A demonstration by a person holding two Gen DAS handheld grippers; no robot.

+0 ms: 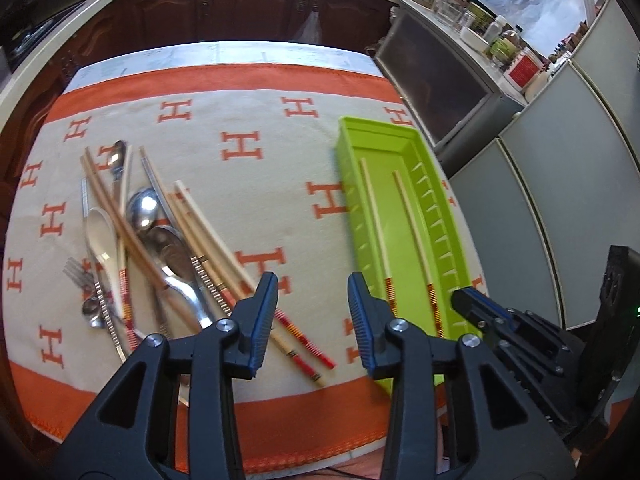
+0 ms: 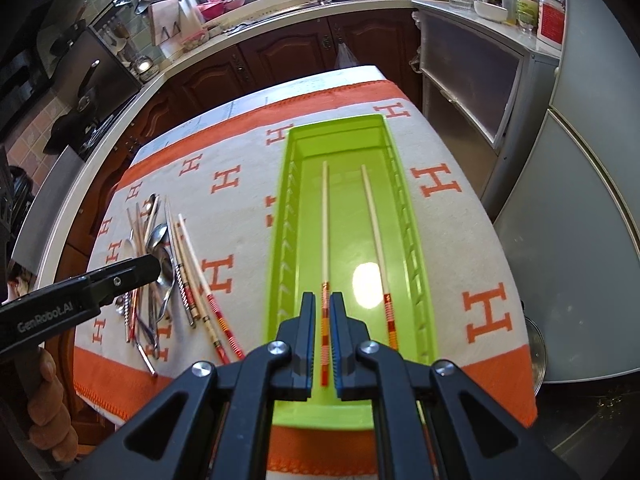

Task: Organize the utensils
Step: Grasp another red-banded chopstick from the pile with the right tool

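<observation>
My right gripper (image 2: pixel 324 314) is clamped on the patterned end of a chopstick (image 2: pixel 325 216) whose pale length runs straight ahead of the tool, down the middle of the green tray (image 2: pixel 420 240); a second chopstick (image 2: pixel 374 220) lies just to the right of it on the tray floor. My left gripper (image 1: pixel 312 312) has its jaws apart with nothing between them, hanging over the tablecloth (image 1: pixel 260 208) with the tray just off its right finger and the utensil pile (image 1: pixel 152 232) ahead and to its left. To finish this step well I would lower the right tool until the held chopstick lies flat, parallel to its neighbour and close beside it, and only then ease the jaws open, so it does not roll or bounce. I cannot tell from the right wrist view whether the far tip already rests on the tray floor, so I would go down slowly. With the left I would pick a loose chopstick at the near edge of the pile, by its patterned end, rather than dig among the spoons.
</observation>
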